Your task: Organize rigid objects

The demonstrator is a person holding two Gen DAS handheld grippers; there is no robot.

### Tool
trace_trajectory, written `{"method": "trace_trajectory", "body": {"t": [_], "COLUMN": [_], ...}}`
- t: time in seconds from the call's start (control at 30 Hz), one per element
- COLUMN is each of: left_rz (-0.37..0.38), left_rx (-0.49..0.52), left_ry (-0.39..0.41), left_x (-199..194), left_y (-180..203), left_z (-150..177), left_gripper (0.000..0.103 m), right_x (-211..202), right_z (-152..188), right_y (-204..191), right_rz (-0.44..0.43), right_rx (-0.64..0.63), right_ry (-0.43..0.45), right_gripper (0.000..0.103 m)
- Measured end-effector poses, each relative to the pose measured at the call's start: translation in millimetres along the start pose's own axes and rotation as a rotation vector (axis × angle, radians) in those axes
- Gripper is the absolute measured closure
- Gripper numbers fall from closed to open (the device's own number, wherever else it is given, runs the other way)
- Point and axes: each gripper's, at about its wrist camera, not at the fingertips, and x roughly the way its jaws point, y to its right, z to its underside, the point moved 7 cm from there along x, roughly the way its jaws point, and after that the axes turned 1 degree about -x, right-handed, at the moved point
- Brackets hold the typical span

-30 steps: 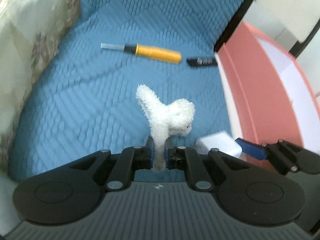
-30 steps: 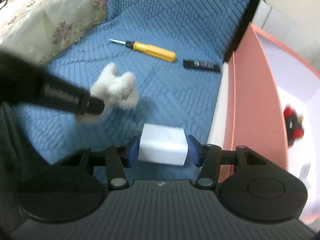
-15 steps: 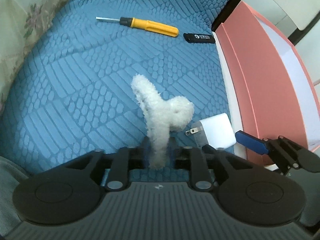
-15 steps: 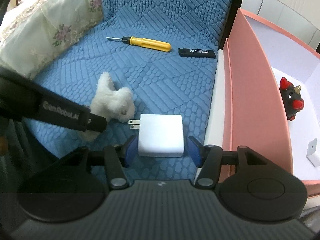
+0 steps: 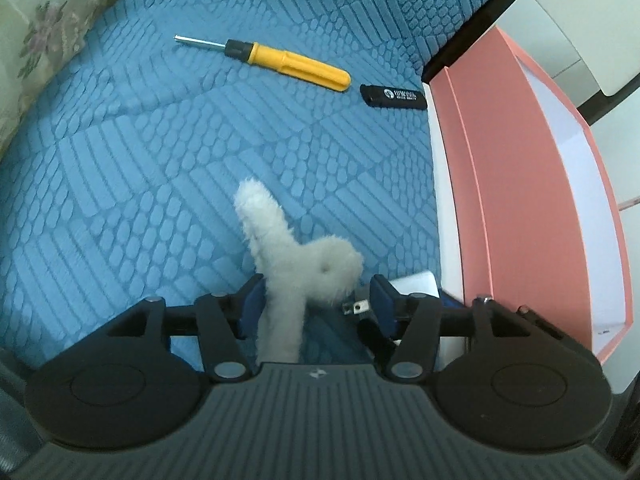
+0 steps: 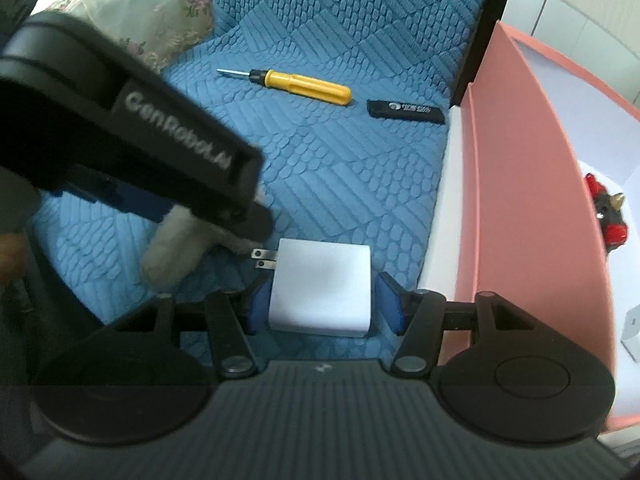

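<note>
**Left tool lets go of plush as right tool frames the charger**

Since a second ago the left tool point(image 5: 316, 300) has gone from clamped on the white plush toy point(image 5: 296, 264) to parted, and its jaws are opening at this moment; the toy's long limb stands between the blue pads, close against the left one and clear of the right. The toy has sunk from mid-air to the blue quilted cushion point(image 5: 160, 168), where it now lies.

At the right stands a pink box point(image 6: 532, 208) with a pale inside, just beside the cushion's edge. In it, seen from the right wrist, are a small dark figurine with red parts point(image 6: 608, 212) near the far wall and a small white item point(image 6: 634, 328) nearer the camera, cut off by the frame edge. From the left wrist the box's inside shows only bare wall.

The right tool point(image 6: 324, 304) stands half open around the white charger point(image 6: 320, 288), which lies flat on the cushion with its prongs pointing left toward the plush. The left pad is at the charger's side; a slim gap shows at the right pad, so I cannot tell whether it is gripped.

Farther back on the cushion lie a yellow-handled screwdriver point(image 5: 280, 60) and, just right of it, a black lighter point(image 5: 394, 97) near the box. A floral pillow point(image 5: 44, 36) borders the cushion on the left.
</note>
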Motion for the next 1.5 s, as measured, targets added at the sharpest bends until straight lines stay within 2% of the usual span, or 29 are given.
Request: {"method": "trace_trajectory", "body": {"t": [0.07,0.13,0.2,0.4,0.7,1.0,1.27,1.5], "left_rz": [-0.018,-0.066,-0.074,-0.076,-0.064,-0.022,0.013,0.023], "left_rx": [0.013,0.036,0.054,0.067,0.017,0.019,0.014,0.020], "left_ry": [0.011,0.020,0.033,0.070,0.126,0.156,0.211,0.252], "left_x": [3,7,8,5,-39,-96,-150,-188], "left_y": [0,-1,0,2,-10,6,18,31], "left_z": [-1,0,0,-1,2,22,38,49], "left_gripper": [0.040,0.041,0.041,0.051,0.051,0.051,0.051,0.051], "right_x": [4,4,3,0,-30,-86,-152,-193], "right_z": [1,0,1,3,-3,-13,-14,-14], "right_y": [2,1,0,-2,9,11,11,10], "right_rz": [-0.016,-0.010,-0.002,0.014,0.032,0.011,-0.009,-0.020], "right_rx": [0.020,0.016,0.009,0.015,0.078,0.123,0.153,0.162], "right_ry": [-0.010,-0.006,-0.001,-0.007,0.033,0.089,0.163,0.216], "right_gripper": [0.050,0.050,0.050,0.050,0.050,0.050,0.050,0.050]}}
